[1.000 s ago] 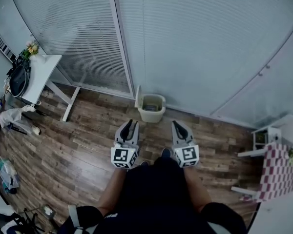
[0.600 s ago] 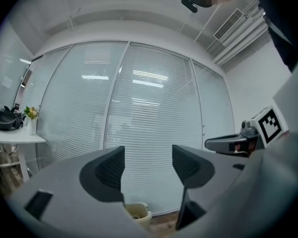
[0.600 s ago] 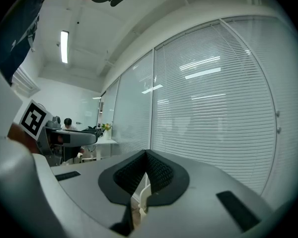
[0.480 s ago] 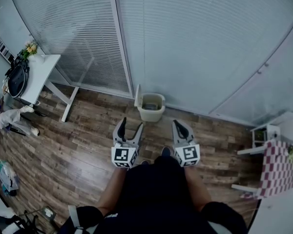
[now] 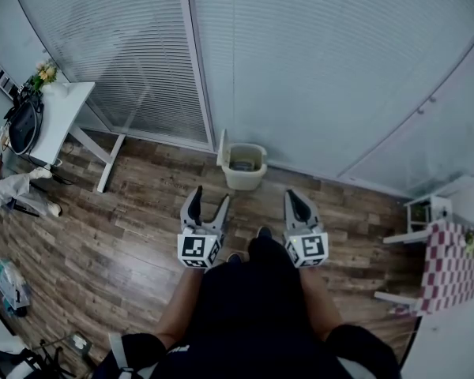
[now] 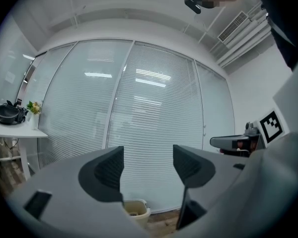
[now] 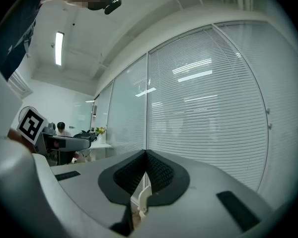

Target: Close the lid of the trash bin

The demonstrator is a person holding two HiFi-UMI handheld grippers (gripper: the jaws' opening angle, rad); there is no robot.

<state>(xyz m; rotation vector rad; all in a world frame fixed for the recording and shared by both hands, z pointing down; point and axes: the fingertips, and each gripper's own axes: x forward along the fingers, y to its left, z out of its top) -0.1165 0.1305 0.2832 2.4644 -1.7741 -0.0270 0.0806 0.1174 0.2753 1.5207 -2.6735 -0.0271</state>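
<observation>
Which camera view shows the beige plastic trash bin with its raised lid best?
The head view: the whole beige plastic trash bin stands by the glass wall, its lid upright. The left gripper view catches only its top near the bottom edge; the right gripper view shows just a pale sliver, seemingly the lid.

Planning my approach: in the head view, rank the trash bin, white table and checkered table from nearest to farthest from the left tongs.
1. Trash bin, just ahead of the left tongs, slightly right.
2. White table, far left.
3. Checkered table, far right.
</observation>
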